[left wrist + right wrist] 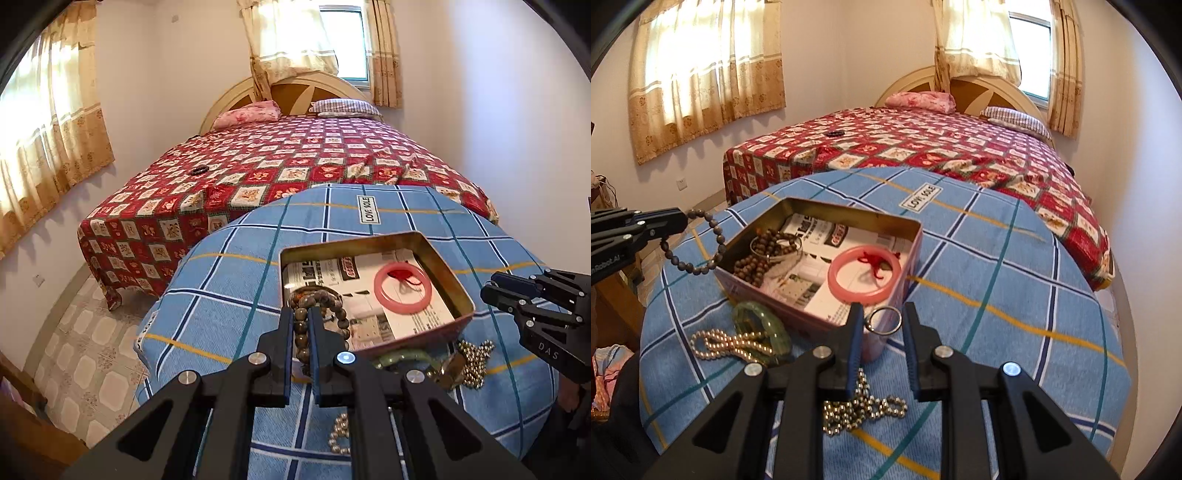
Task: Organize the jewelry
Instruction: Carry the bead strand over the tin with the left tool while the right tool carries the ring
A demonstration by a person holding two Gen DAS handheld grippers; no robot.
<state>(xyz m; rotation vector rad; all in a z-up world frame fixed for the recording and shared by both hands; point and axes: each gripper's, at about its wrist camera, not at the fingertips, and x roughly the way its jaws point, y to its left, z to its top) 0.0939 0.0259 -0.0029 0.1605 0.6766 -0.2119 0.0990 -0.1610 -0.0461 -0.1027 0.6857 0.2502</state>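
Observation:
An open tin (458,280) lined with newsprint sits on the round blue plaid table (229,295). In it lie a pink bangle (402,291) with red string and brown bead strands (764,254). My left gripper (300,314) is shut on a brown bead bracelet (303,332), which dangles over the tin's near left corner. My right gripper (882,308) is shut on a silver ring (884,320) by the tin's near wall. A ball chain (864,406) trails from the ring onto the cloth. A green jade bangle (761,328) and a pearl strand (720,343) lie beside the tin.
A bed (295,155) with a red patchwork cover stands right behind the table, with a small dark item (199,170) on it. Curtained windows line the walls. Tiled floor (88,332) shows at the left, beside wooden furniture.

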